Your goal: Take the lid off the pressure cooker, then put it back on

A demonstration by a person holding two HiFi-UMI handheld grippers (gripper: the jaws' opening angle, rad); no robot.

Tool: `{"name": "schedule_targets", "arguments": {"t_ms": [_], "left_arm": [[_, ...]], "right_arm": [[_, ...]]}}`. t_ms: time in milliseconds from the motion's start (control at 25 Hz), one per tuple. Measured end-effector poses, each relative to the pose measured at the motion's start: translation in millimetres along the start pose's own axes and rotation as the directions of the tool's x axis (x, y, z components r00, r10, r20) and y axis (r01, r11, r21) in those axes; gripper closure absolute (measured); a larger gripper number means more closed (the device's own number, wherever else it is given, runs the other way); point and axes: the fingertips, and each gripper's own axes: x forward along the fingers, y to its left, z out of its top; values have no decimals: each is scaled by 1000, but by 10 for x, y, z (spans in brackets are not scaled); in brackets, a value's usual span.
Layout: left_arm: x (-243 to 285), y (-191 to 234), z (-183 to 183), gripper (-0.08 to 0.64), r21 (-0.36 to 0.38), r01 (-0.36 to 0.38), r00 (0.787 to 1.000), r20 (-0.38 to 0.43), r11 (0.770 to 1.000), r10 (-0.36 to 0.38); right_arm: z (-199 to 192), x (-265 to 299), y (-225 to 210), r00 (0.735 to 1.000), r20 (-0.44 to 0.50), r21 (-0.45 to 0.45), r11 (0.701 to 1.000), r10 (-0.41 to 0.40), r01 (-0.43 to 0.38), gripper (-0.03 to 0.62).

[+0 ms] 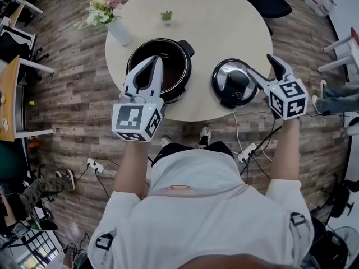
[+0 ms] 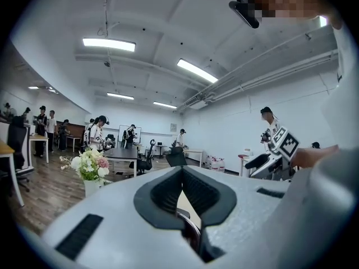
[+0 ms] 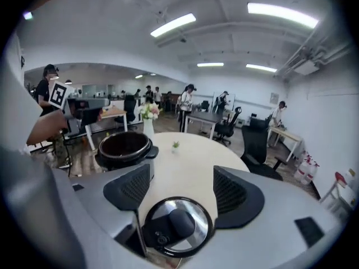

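- Holding left gripper [image 1: 155, 61] clenched, empty, above open pressure cooker [image 1: 180, 54].
- Sitting on table [image 1: 224, 21] beside it: lid [image 1: 233, 82], already off.
- Hovering over lid, right gripper [image 1: 261, 64] spread, grasping nothing.
- Next, likely: close on lid knob, carry back, seat squarely.

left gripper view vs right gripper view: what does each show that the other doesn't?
Left gripper view only: the left gripper with its jaws shut, and the right gripper off to the right. Right gripper view only: the lid lying flat between its open jaws, the open cooker pot in full, and a small potted plant. Both: the vase of flowers and the office behind.
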Motion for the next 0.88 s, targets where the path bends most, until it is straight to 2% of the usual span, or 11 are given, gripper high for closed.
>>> {"name": "schedule_targets", "arguments": {"t_ms": [80, 200, 320, 440, 560, 720, 880], "left_arm": [[7, -24, -64, 555, -7, 0, 1000, -11, 1000, -1], [43, -36, -206, 555, -14, -9, 999, -39, 1000, 9], [90, -33, -323, 555, -28, -25, 998, -61, 999, 23], [121, -47, -385, 555, -37, -37, 997, -75, 999, 34], [156, -56, -419, 555, -44, -50, 996, -80, 998, 46], [179, -59, -465, 555, -51, -67, 994, -89, 996, 63], [185, -62, -503, 555, -57, -79, 993, -93, 995, 73]], "right_arm": [[-262, 260, 21, 992, -110, -15, 997, 69, -71, 236], [-677, 620, 49, 954, -263, -24, 988, 143, -155, 236], [-1071, 935, 75, 901, -386, -15, 975, 200, -224, 236], [-1440, 1167, 129, 835, -482, 11, 955, 264, -296, 236], [-1688, 1296, 147, 784, -542, 26, 939, 302, -344, 235], [-1864, 1396, 179, 752, -578, 17, 926, 317, -377, 198], [-2032, 1461, 222, 725, -614, -8, 916, 312, -401, 196]]}}
